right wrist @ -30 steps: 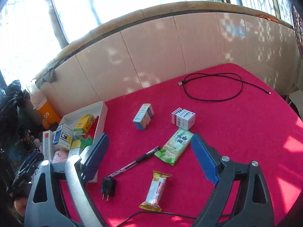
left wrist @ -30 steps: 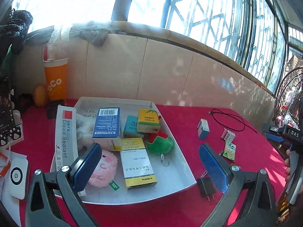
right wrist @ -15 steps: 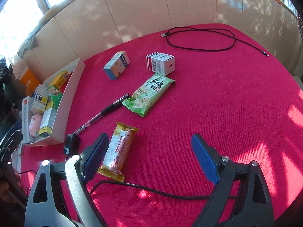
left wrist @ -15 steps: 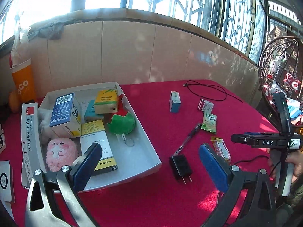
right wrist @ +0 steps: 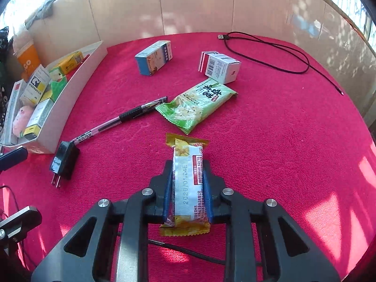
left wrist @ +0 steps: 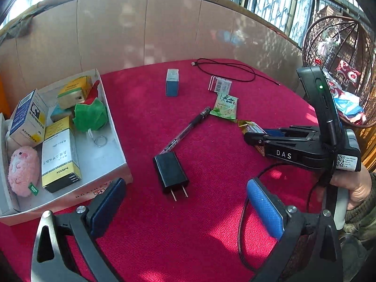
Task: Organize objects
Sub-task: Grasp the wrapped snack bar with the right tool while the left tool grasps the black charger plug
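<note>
A red cloth covers the table, which is bounded by a tiled wall under barred windows. A white tray of boxes is set at the left. The right gripper, wide open half a second earlier, has just been closed and is clamped on the yellow snack bar. The left gripper is held open above the black charger.

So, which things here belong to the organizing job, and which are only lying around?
Job:
- snack bar, clamped in right gripper
- green snack pack
- pen
- charger plug
- blue box
- white box
- white tray
- left gripper, open

Lying about:
- black cable
- orange cup
</note>
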Tool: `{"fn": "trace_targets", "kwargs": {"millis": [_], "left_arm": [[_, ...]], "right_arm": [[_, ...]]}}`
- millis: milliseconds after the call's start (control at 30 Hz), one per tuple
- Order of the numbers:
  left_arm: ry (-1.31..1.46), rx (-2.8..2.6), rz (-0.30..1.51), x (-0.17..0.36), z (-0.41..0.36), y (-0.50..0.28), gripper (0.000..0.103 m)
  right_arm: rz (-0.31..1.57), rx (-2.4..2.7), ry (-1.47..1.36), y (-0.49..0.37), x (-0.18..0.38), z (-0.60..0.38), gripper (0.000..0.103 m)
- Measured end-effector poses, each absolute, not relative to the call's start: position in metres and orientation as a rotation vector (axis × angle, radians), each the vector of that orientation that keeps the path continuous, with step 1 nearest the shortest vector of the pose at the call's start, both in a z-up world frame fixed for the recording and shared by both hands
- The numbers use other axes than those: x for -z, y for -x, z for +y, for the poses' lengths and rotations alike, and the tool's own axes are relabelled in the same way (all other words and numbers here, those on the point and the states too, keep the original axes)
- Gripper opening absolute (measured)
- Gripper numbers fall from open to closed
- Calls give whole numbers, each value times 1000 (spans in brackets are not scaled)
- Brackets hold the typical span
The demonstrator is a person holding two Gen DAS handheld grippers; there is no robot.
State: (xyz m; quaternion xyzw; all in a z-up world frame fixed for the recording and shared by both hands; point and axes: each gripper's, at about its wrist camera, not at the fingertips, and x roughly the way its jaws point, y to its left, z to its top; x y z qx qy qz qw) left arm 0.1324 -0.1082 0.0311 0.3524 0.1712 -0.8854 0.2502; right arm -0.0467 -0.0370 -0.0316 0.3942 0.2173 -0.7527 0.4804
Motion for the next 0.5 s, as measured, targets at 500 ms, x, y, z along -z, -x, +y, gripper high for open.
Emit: {"fn": "trace_targets", "kwargs": {"millis": [500], "left_arm": [[-1112,2301,400,-5,-121,-87,94]], "right_arm": [[407,1836,-957,63,34,-20,21]]}}
